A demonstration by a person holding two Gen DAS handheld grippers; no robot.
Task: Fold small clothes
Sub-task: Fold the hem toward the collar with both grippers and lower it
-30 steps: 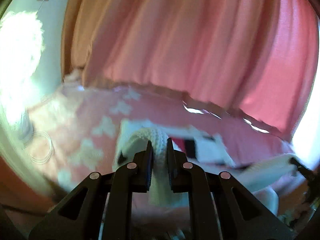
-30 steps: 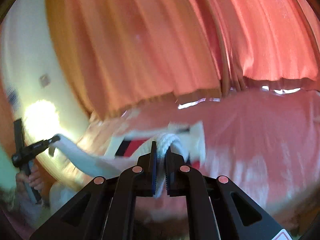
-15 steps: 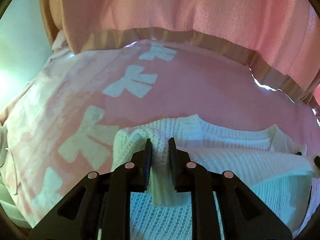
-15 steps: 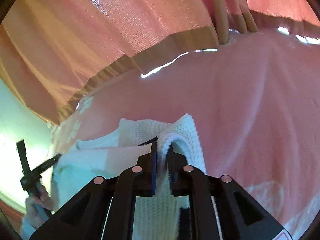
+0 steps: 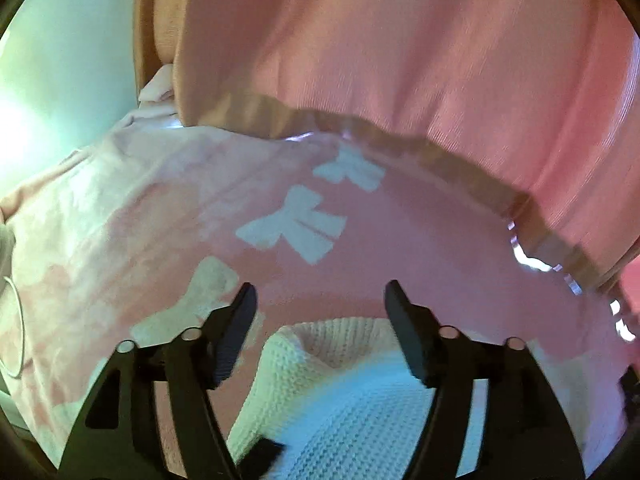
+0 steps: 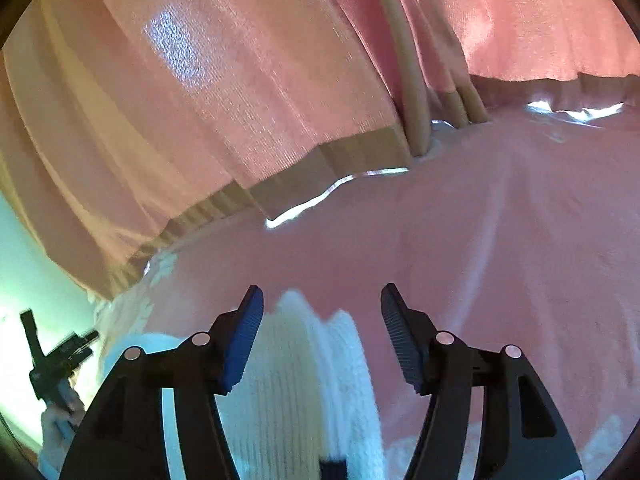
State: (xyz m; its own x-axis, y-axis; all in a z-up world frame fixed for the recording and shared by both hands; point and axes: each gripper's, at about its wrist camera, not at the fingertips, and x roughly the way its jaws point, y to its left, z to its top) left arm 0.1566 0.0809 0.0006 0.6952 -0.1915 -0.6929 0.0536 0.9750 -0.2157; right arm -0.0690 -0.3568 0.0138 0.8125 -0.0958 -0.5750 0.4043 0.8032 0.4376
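Observation:
A white knitted sweater lies on a pink bedspread printed with white bows. In the left wrist view my left gripper has its jaws opening wide; the sweater's folded edge lies below and between the fingers, free of the pads. In the right wrist view my right gripper is likewise opening, and a ribbed bunch of the same sweater rests between its fingers, near the left blue pad, not pressed. The left gripper shows at the far left there, in a hand.
A pink curtain hangs along the far side of the bed, its brown hem touching the spread. A pale wall stands at the left. A thin white cable loop lies near the bed's left edge.
Both grippers were shut on sweater folds and carried them down toward the far side of the bed. Now both have opened and let the cloth go; it rests on the spread.

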